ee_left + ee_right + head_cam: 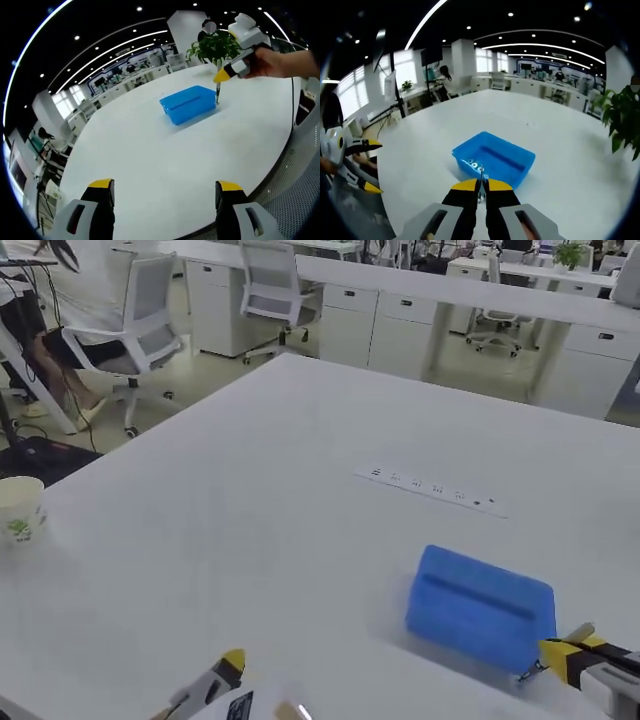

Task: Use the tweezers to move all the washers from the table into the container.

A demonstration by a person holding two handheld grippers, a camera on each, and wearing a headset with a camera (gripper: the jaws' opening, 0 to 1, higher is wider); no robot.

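While the right gripper [481, 186] is clamping the tweezers [481, 174] at the bottom centre of its view, their tips are hovering over the blue container [520, 172], washers [471, 163] are lying inside, and the left gripper [165, 186] is hanging released over the table [150, 150]

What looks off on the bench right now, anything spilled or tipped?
Nothing stands out. The blue plastic container sits flat on the white table, small metal washers lie inside it near one corner, the white paper cup stands upright, and the right hand-held gripper holds the thin metal tweezers straight.
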